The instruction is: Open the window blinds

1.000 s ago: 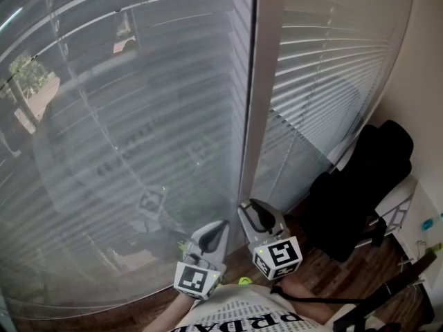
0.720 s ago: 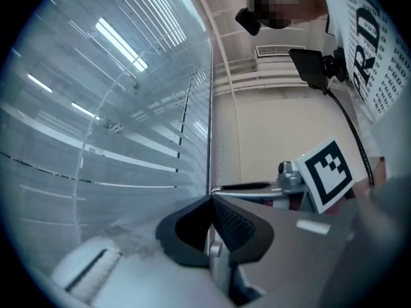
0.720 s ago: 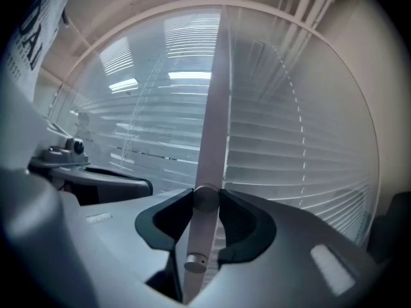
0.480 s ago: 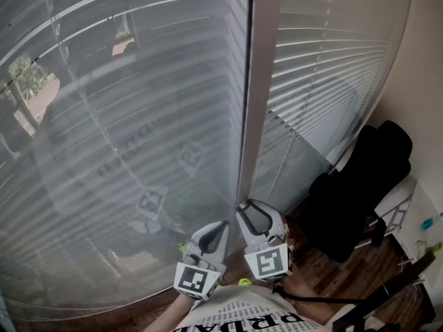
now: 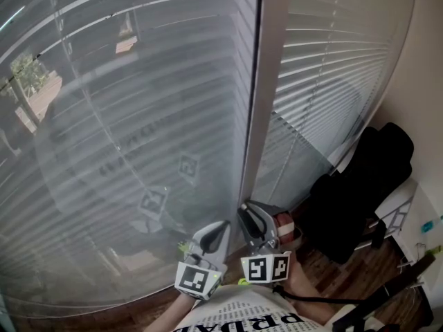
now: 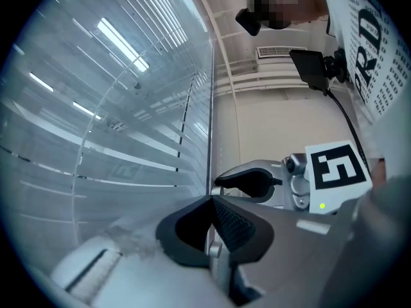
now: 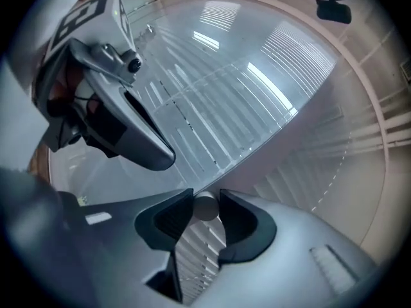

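- Head view: the blinds (image 5: 138, 116) fill the left pane, slats tilted so grey daylight and some outdoors show through. A pale window post (image 5: 266, 81) divides them from a second blind panel (image 5: 332, 61) on the right.
- Head view: wooden floor (image 5: 346, 268) below, black chair (image 5: 360, 185) by the right wall.
- Head view: my left tool (image 5: 218, 228) and right tool (image 5: 250, 216) sit side by side low at the foot of the post, both aimed at the window.
- Left gripper view: left tool (image 6: 213, 204) has its pads pressed together with nothing between them. The blinds (image 6: 96, 120) are just ahead to the left and the beige wall (image 6: 270, 120) is beyond. The right tool (image 6: 247, 179) is close beside it.
- Right gripper view: right tool (image 7: 205, 201) is clamped on the blind wand (image 7: 206, 209). The wand's round end sits between both pads and touches each.
- Right gripper view: the wand runs away from the tool toward the post. The blinds (image 7: 212, 120) spread behind it and the left tool (image 7: 151, 149) is at upper left.
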Demonstrator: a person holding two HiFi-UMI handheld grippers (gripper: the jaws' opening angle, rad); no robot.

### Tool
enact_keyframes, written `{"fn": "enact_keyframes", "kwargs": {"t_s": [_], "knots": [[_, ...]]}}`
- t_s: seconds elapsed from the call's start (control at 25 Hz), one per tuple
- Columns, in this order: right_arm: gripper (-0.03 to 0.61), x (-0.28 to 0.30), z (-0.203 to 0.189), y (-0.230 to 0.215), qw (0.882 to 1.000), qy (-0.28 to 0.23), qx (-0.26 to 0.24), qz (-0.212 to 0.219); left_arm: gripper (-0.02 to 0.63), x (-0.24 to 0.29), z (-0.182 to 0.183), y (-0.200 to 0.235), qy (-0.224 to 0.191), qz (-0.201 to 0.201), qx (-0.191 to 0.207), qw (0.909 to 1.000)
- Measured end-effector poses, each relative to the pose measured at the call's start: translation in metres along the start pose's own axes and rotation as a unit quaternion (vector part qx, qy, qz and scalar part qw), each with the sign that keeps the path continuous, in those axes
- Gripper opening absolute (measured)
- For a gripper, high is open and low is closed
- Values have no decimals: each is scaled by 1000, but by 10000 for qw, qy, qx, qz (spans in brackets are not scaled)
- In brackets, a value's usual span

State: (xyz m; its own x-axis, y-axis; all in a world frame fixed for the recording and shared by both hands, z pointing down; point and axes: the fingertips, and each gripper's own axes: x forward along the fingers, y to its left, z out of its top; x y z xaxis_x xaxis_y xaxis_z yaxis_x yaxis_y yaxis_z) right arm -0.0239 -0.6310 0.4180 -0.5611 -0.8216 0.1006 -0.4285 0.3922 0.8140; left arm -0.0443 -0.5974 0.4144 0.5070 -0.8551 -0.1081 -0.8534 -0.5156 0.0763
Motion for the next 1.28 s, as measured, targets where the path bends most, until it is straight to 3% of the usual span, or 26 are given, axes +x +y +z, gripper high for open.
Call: {"fn": "enact_keyframes", "kwargs": {"t_s": [0.28,0.72,0.88,1.04,1.28], "knots": [[135,-1,0,0,9999,-86,124,32,8,0,0,0,-9,5,20,10000],[133,-1,1,-4,9953,-182,950,70,8,1,-1,-1,-2,1,25,10000],[133,-1,0,-6,9878,-217,1535,119,8,1,-1,-1,2,2,11,10000],[133,-1,0,-8,9836,-252,1784,121,8,1,-1,-1,9,-5,24,10000],[133,-2,-2,-13,9677,-267,2497,209,8,1,-1,-2,18,-27,31,10000]]}}
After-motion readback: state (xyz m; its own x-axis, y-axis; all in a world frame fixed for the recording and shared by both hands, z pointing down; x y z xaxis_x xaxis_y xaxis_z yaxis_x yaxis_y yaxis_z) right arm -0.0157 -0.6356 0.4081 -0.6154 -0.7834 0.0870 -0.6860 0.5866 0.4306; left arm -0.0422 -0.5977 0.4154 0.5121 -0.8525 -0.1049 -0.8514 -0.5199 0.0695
